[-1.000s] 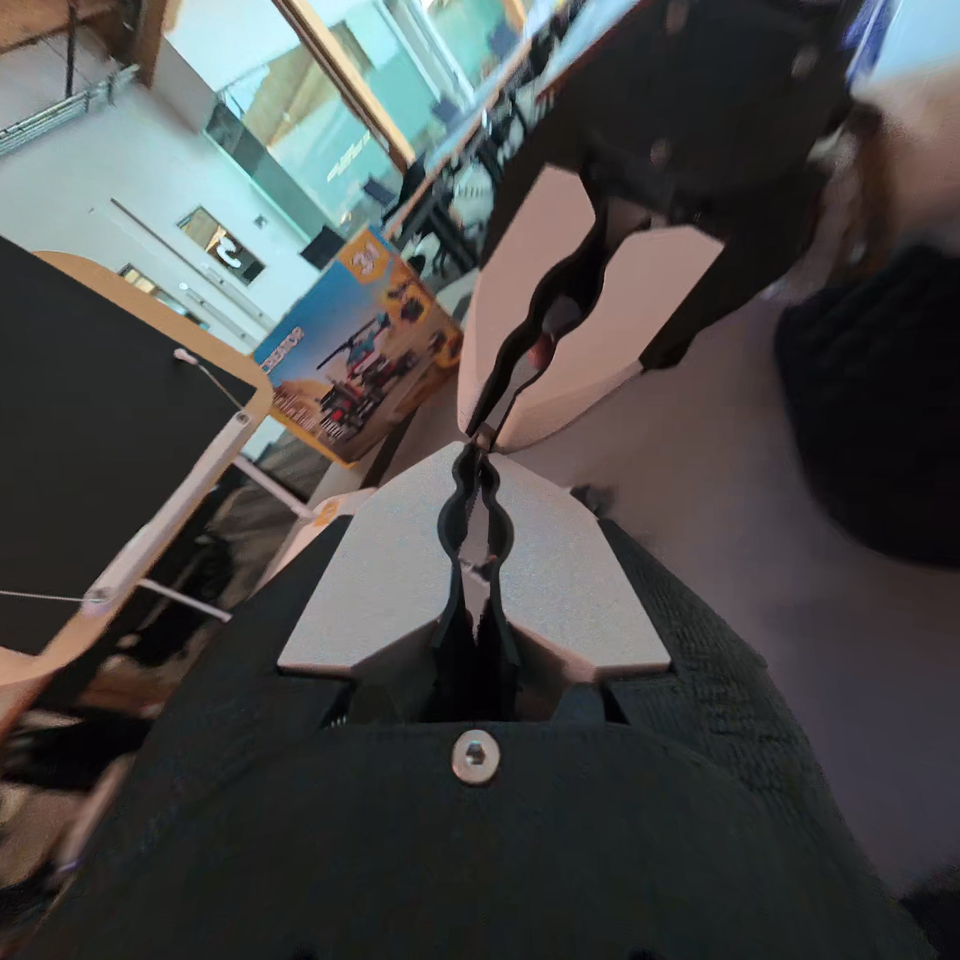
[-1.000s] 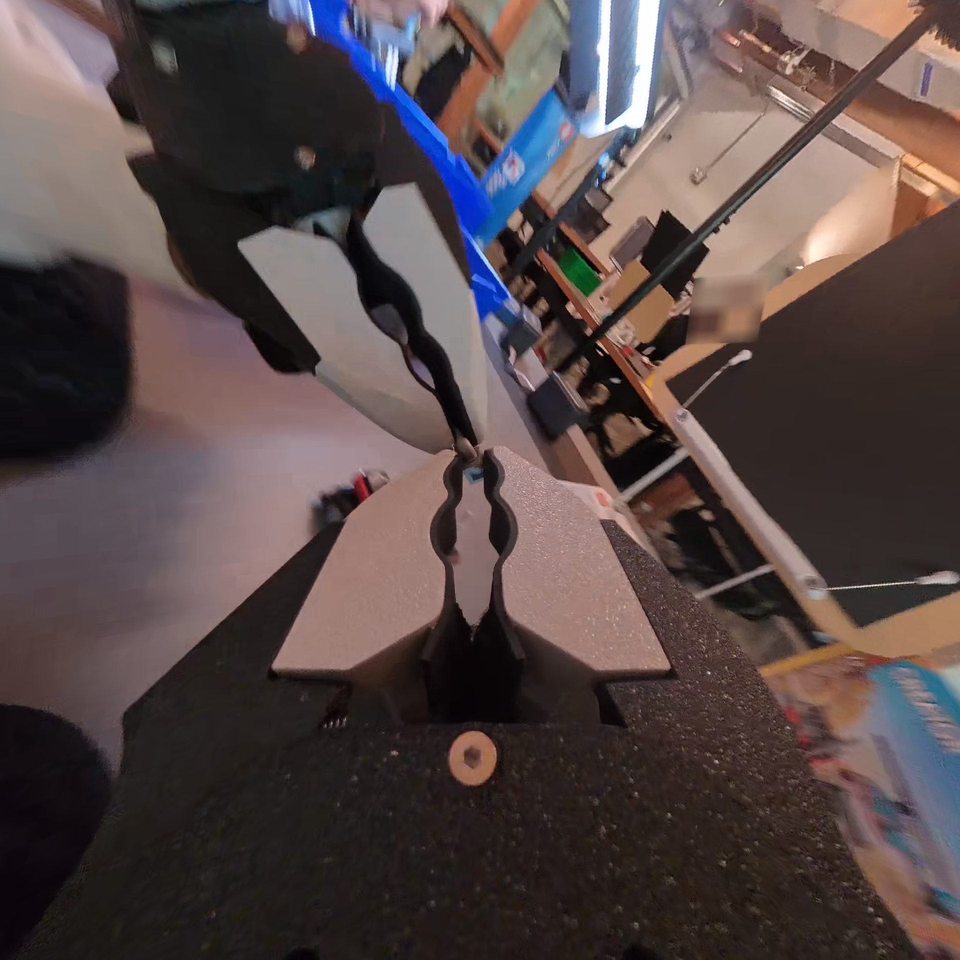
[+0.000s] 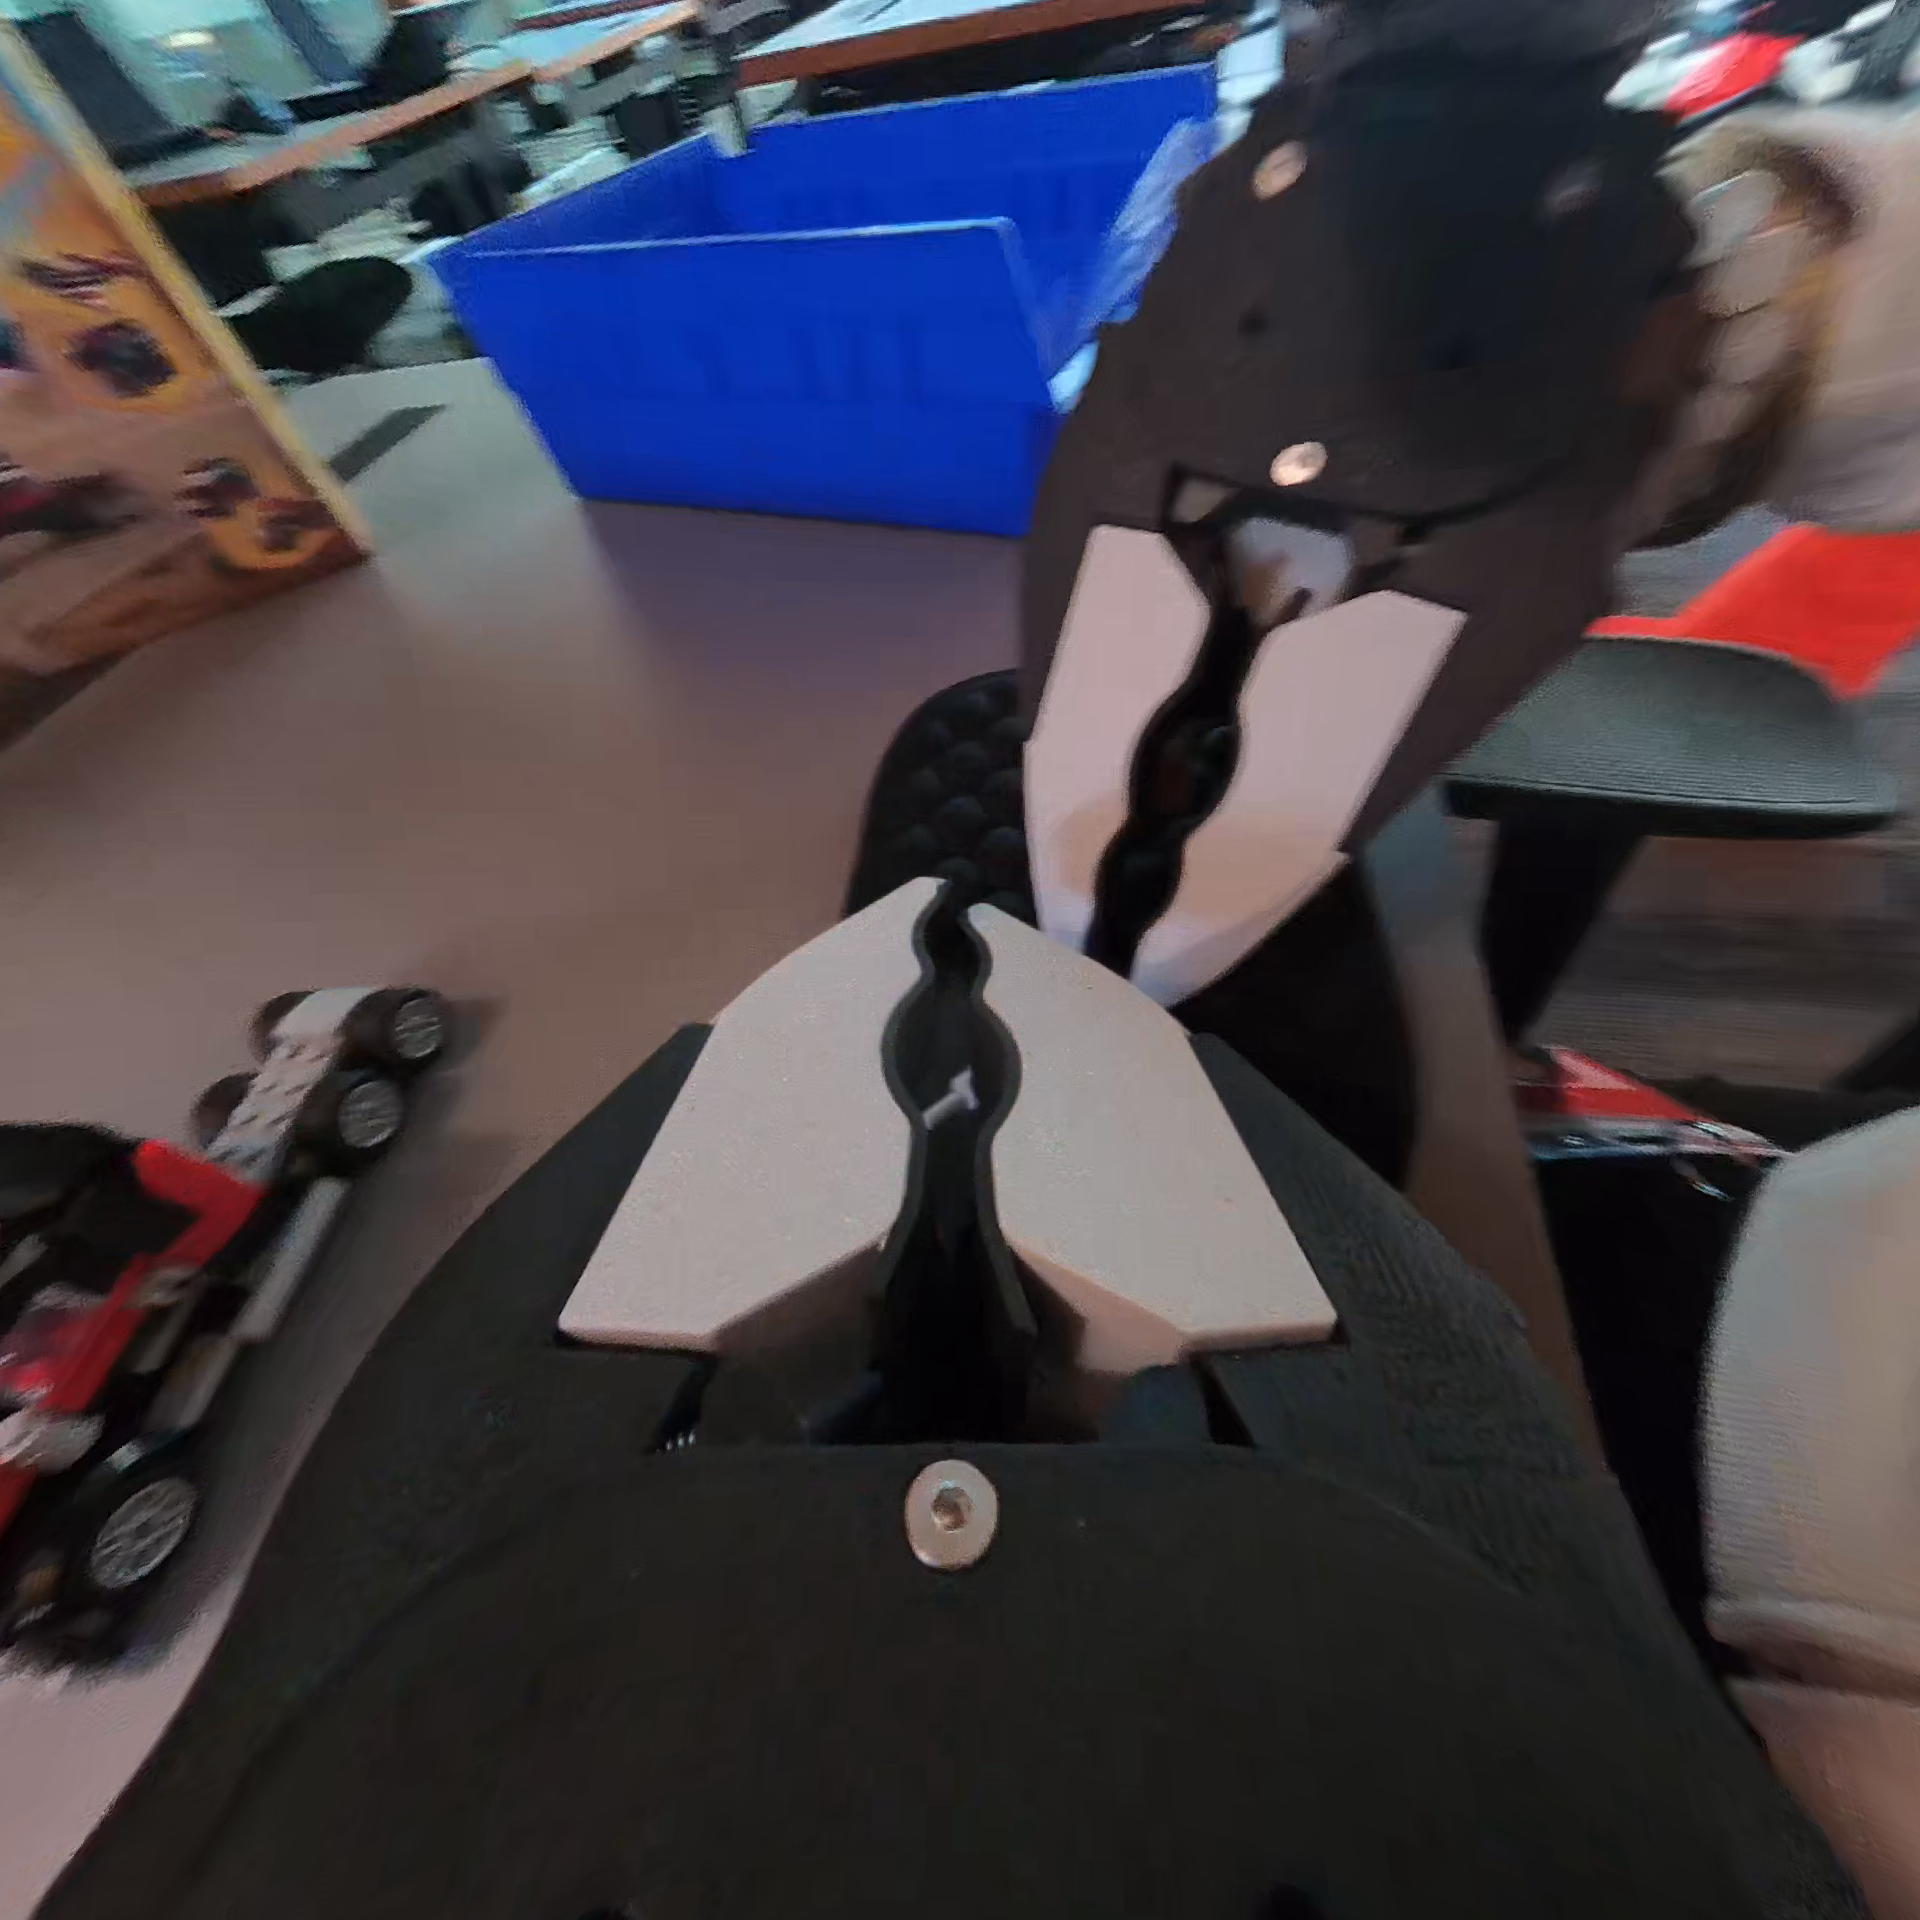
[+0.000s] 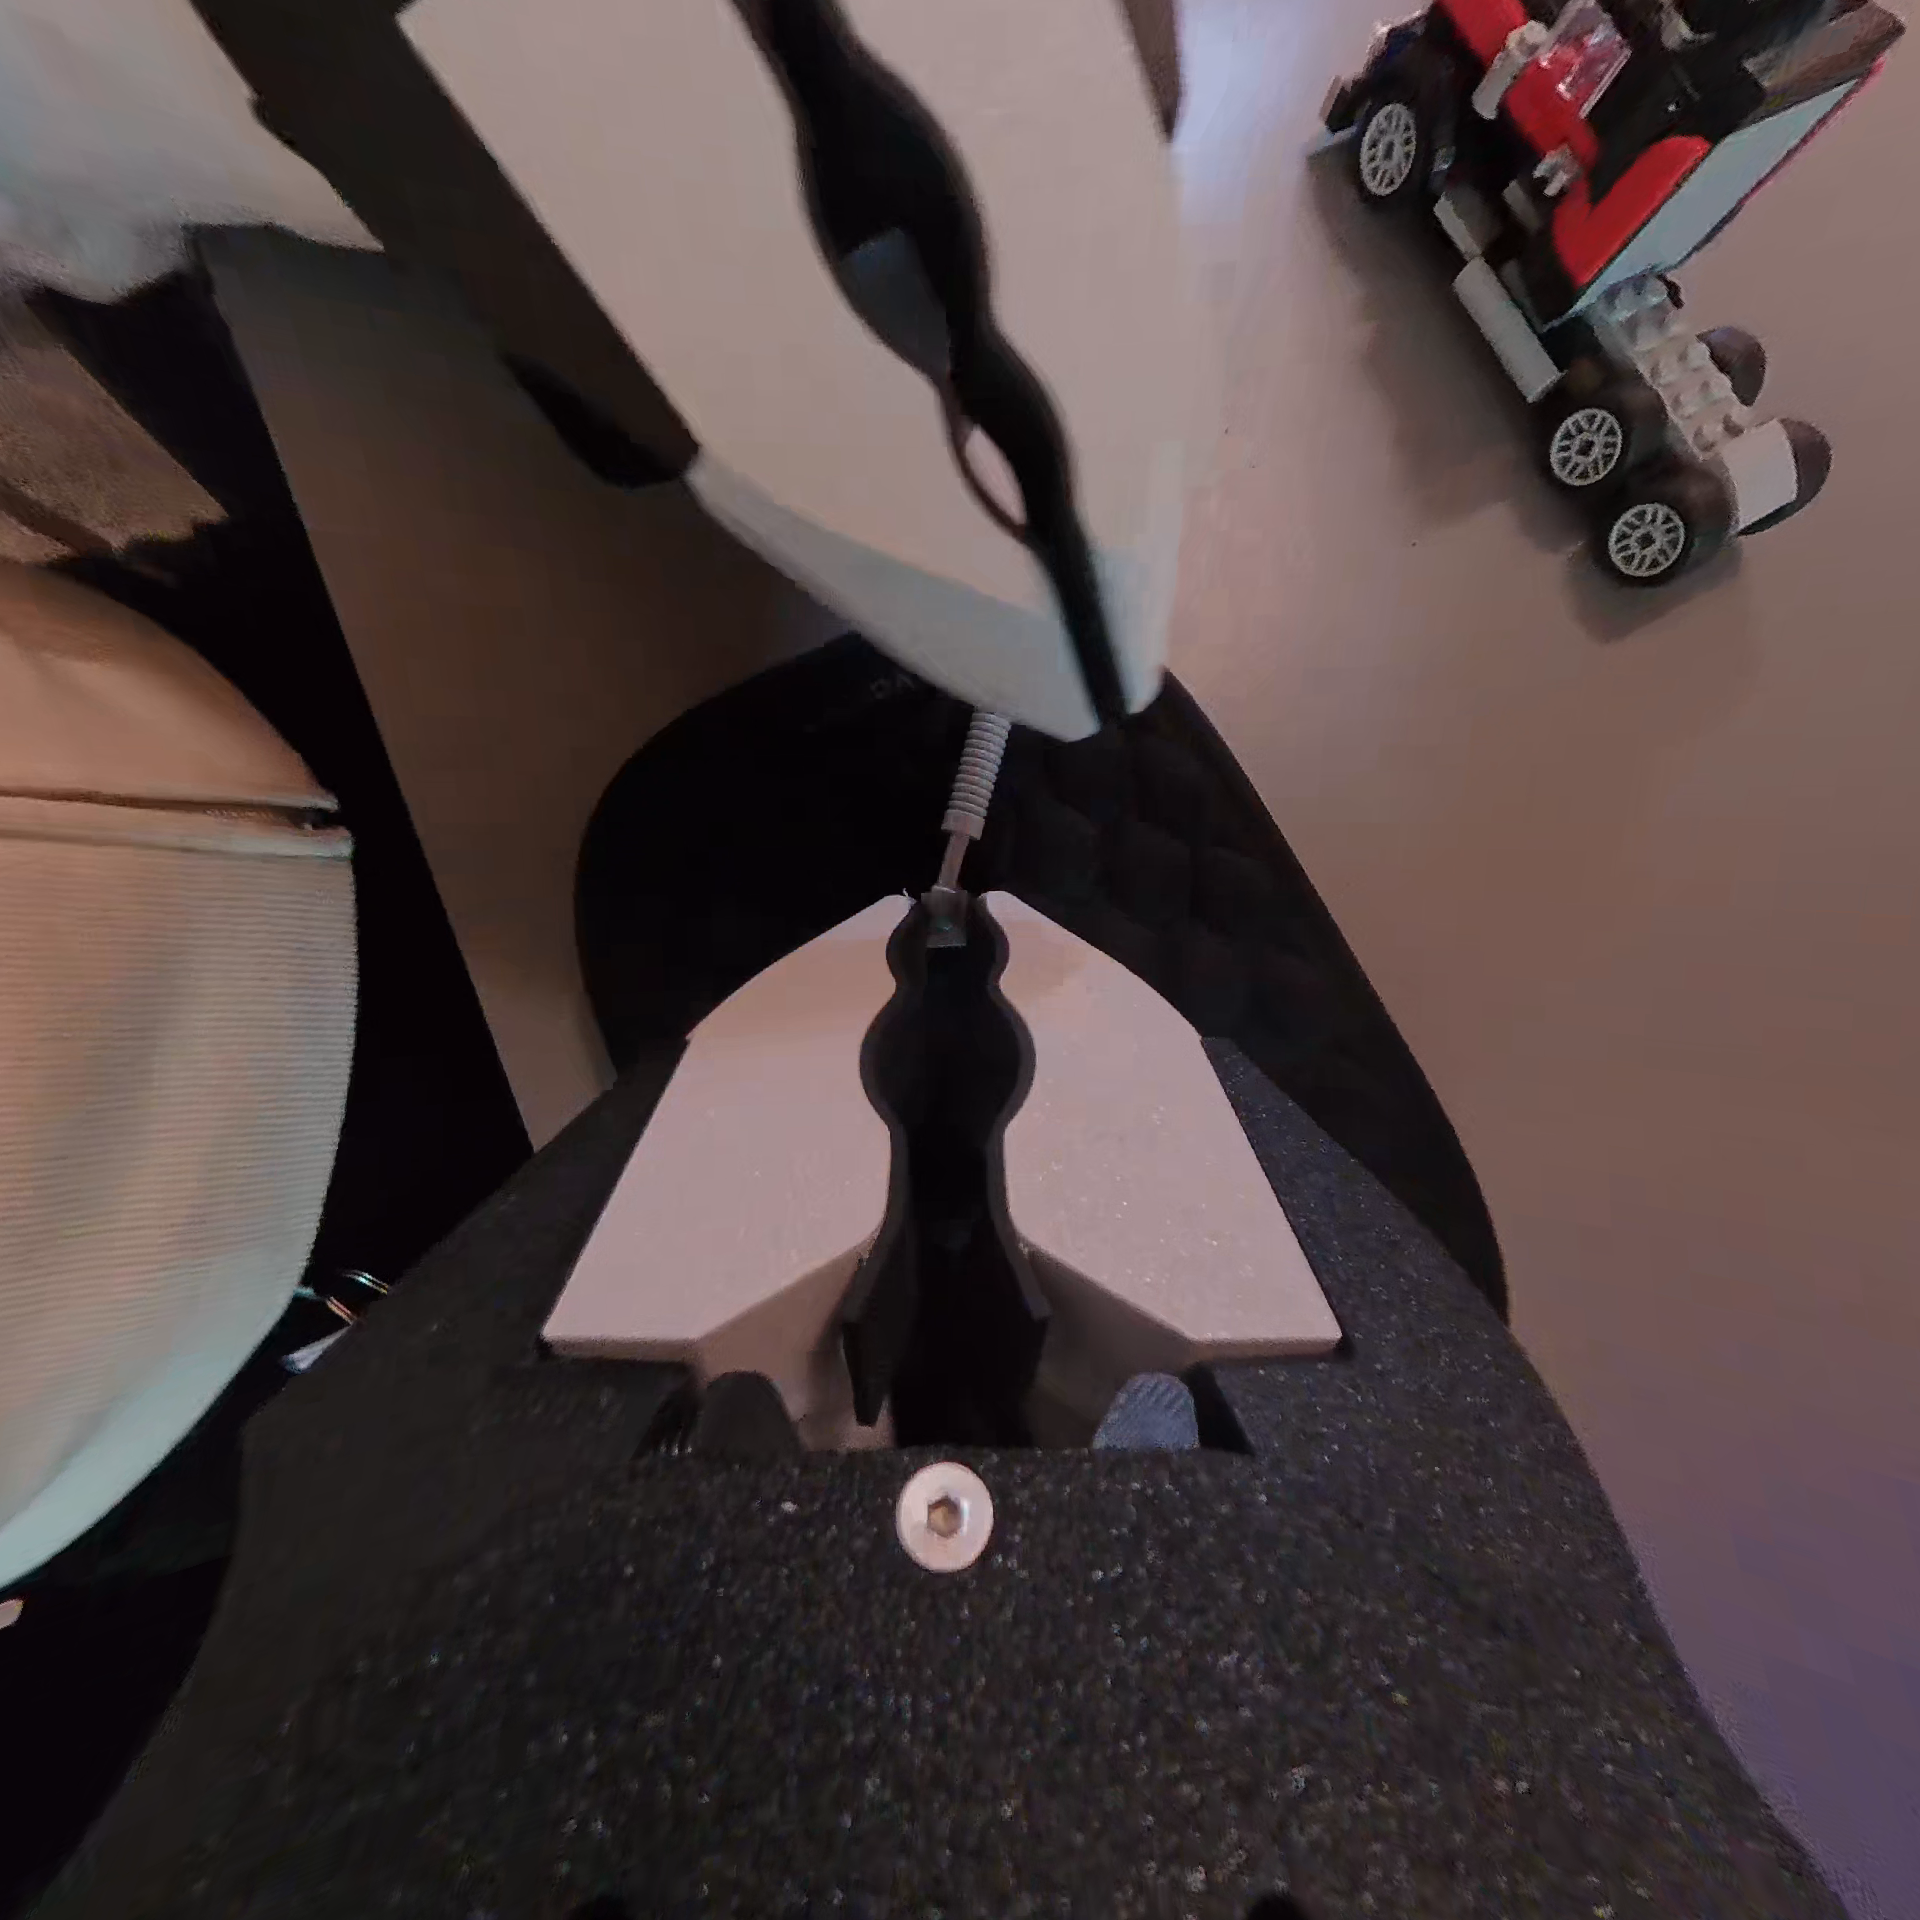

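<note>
- Since 1 second ago both views have swung down from the room to the desk [image 3: 520, 727]. A toy brick truck [image 4: 1579, 260] now shows on it, well apart from both claws.
- The 2 claws still meet tip to tip, now low over a black dimpled pad [image 4: 1195, 883] lying on the desk.
- The right claw [image 4: 951, 914] is pinching the flat end of a small grey ribbed part [image 4: 982, 769]. Both pads press on that end, and a thin stem leads from it up to the ribbed section.
- The far end of the ribbed part runs under the tip of the left claw [image 3: 951, 904]. That claw is pressed almost together, with only a thin dark slit at the tip. Whether it grips the part cannot be told, because the contact is hidden.
- Pose: the right claw points forward and down at the pad. The left claw comes in from the opposite side, angled steeply, so the part bridges the 2 tips in the air above the pad.
- Behind stand a blue bin [image 3: 790, 343] and a printed box [image 3: 125, 364]. A light sleeve [image 4: 156, 1039] shows at the left edge.
</note>
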{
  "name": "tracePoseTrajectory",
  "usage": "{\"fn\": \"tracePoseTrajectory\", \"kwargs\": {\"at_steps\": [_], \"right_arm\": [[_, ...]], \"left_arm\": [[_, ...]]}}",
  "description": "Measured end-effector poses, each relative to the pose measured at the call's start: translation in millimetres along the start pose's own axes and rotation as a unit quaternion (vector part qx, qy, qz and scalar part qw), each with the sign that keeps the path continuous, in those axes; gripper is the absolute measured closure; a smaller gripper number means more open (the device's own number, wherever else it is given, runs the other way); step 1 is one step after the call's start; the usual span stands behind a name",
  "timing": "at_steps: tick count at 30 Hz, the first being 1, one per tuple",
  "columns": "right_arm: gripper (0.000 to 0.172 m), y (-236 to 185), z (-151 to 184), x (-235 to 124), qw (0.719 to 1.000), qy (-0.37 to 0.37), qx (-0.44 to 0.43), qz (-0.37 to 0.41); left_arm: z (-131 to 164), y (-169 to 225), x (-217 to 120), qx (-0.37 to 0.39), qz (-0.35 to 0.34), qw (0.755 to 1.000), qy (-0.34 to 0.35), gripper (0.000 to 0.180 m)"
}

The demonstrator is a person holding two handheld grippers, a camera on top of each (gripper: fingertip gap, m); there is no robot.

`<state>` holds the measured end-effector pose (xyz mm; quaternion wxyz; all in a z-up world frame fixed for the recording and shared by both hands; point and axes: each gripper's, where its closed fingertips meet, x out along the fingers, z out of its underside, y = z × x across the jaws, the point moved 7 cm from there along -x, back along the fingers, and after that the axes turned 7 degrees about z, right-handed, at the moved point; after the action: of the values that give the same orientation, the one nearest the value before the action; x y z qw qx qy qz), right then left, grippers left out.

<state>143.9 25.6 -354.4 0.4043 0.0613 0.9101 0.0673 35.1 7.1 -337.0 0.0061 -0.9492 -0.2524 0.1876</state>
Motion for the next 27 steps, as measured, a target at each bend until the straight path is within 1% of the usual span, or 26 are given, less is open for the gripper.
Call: {"fn": "tracePoseTrajectory", "kwargs": {"at_steps": [2, 3, 4, 6, 7, 8, 9, 11, 14, 15, 17, 20, 21, 23, 27], "right_arm": [[0.163, 0, 3, -2, 0.999, 0.029, 0.013, -0.006], [0.163, 0, 4, -3, 0.999, 0.040, 0.004, -0.004], [0.163, -1, 4, -5, 0.999, 0.046, -0.016, 0.003], [0.164, -3, 1, -8, 0.997, 0.040, -0.068, 0.019], [0.164, -4, 0, -8, 0.995, 0.036, -0.092, 0.026], [0.164, -6, -2, -9, 0.993, 0.032, -0.110, 0.029], [0.164, -6, -3, -9, 0.992, 0.027, -0.121, 0.036], [0.164, -4, -4, -10, 0.990, 0.026, -0.129, 0.044], [0.163, -3, -5, -12, 0.990, 0.041, -0.129, 0.044], [0.163, -1, -4, -14, 0.990, 0.047, -0.128, 0.043], [0.155, 2, -1, -17, 0.991, 0.059, -0.112, 0.035], [0.154, 6, 2, -18, 0.992, 0.094, -0.081, 0.020], [0.154, 6, 2, -16, 0.992, 0.100, -0.074, 0.018], [0.154, 3, 3, -8, 0.994, 0.083, -0.065, 0.021], [0.154, -1, 3, -6, 0.993, 0.077, -0.039, 0.084]], "left_arm": [[-1, 6, -1, 0.003, 0.038, 0.999, 0.001, 0.180], [0, 11, 0, 0.014, 0.064, 0.998, -0.014, 0.180], [2, 14, 3, 0.030, 0.080, 0.995, -0.042, 0.175], [11, 15, 11, 0.096, 0.081, 0.983, -0.135, 0.165], [11, 17, 13, 0.129, 0.086, 0.977, -0.147, 0.160], [9, 18, 14, 0.154, 0.090, 0.972, -0.152, 0.170], [10, 18, 16, 0.168, 0.090, 0.967, -0.169, 0.171], [11, 16, 17, 0.145, 0.099, 0.969, -0.173, 0.173], [15, 13, 15, 0.094, 0.102, 0.982, -0.130, 0.174], [15, 13, 14, 0.090, 0.102, 0.982, -0.129, 0.173], [16, 13, 16, 0.085, 0.106, 0.982, -0.132, 0.173], [17, 9, 17, 0.047, 0.126, 0.982, -0.132, 0.173], [17, 8, 18, 0.029, 0.131, 0.982, -0.132, 0.173], [16, 6, 19, -0.019, 0.139, 0.981, -0.131, 0.173], [14, 4, 18, -0.143, 0.138, 0.973, -0.118, 0.174]]}}
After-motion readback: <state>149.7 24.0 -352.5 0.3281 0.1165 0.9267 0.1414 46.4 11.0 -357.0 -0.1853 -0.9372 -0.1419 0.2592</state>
